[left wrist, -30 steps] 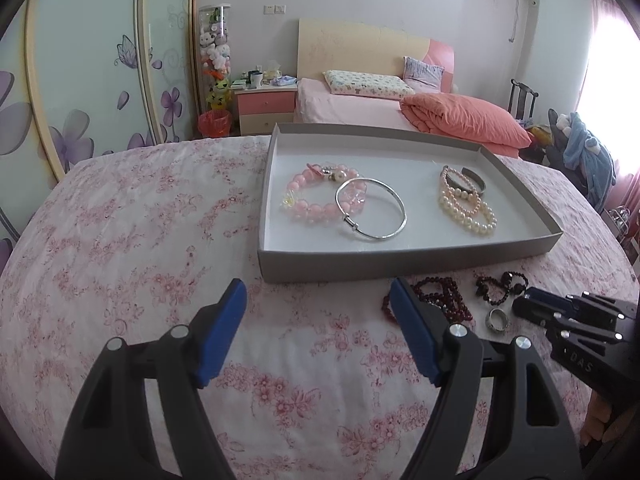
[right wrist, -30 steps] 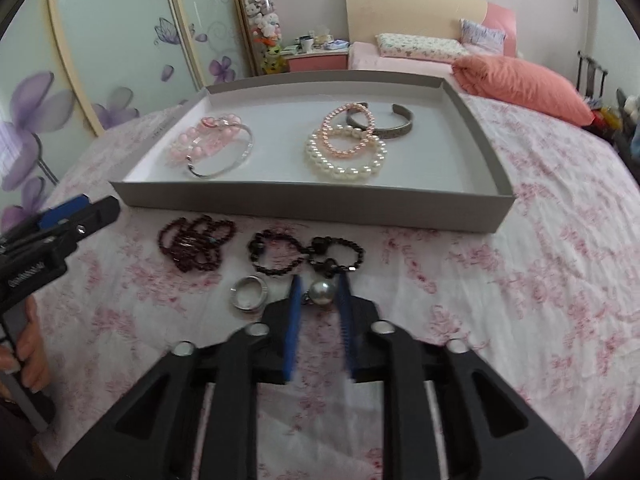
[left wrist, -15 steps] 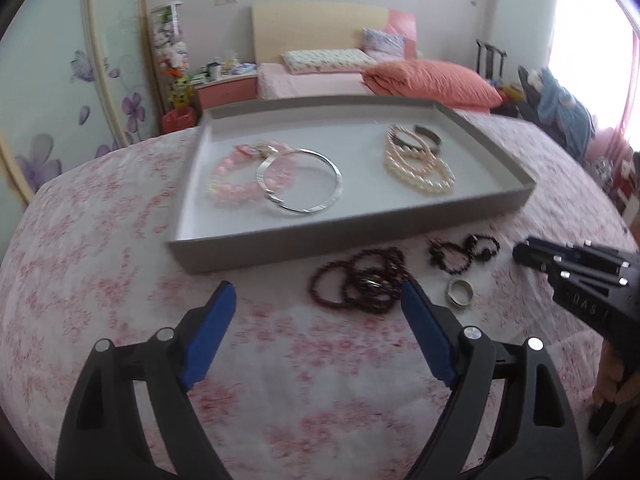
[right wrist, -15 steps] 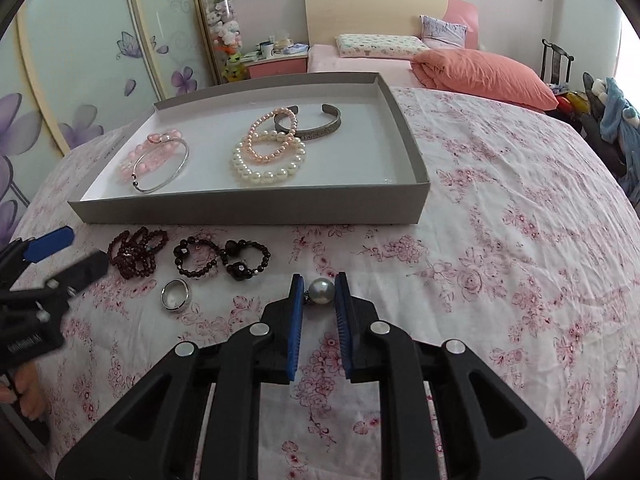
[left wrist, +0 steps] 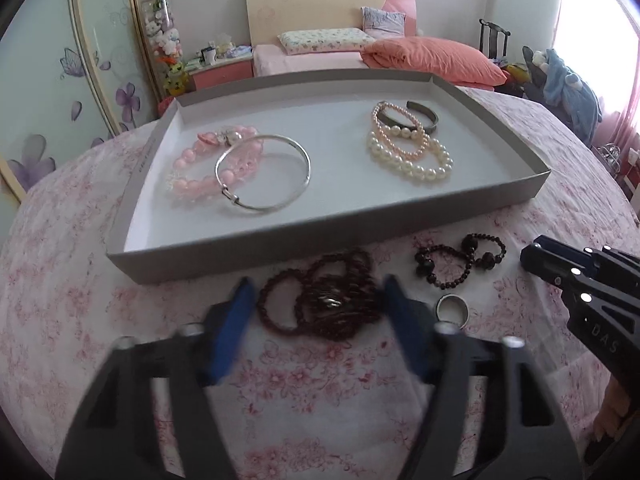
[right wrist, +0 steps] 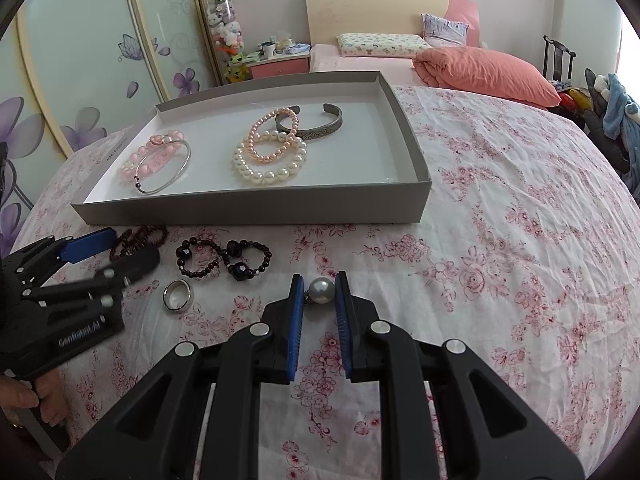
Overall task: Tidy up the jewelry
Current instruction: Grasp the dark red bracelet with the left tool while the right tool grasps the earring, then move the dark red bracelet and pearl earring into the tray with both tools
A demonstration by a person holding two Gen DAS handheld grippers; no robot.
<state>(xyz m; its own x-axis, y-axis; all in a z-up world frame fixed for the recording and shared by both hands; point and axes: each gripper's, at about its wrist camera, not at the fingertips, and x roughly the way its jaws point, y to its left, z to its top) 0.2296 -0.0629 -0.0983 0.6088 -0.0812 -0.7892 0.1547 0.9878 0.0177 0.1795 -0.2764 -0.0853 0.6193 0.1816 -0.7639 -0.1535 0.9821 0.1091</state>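
Left wrist view: a dark red beaded bracelet (left wrist: 320, 304), coiled in several loops, is seen on the floral table before the grey tray (left wrist: 320, 240). The left claw (left wrist: 316, 300) has just been closing around it, blurred; contact cannot be told.

Right wrist view: the right claw (right wrist: 320, 292) is clenched on a pearl (right wrist: 323, 290), unchanged.

1. A home bedroom: a bed (left wrist: 320, 58) with cream headboard (left wrist: 316, 4), a patterned pillow (left wrist: 324, 40) and a coral duvet (left wrist: 436, 58).
2. A pink nightstand (right wrist: 280, 66) beside it, cluttered on top.
3. Plush toys (right wrist: 224, 36) stacked in a clear tube.
4. Sliding wardrobe doors (right wrist: 80, 60) with purple flowers and butterflies.
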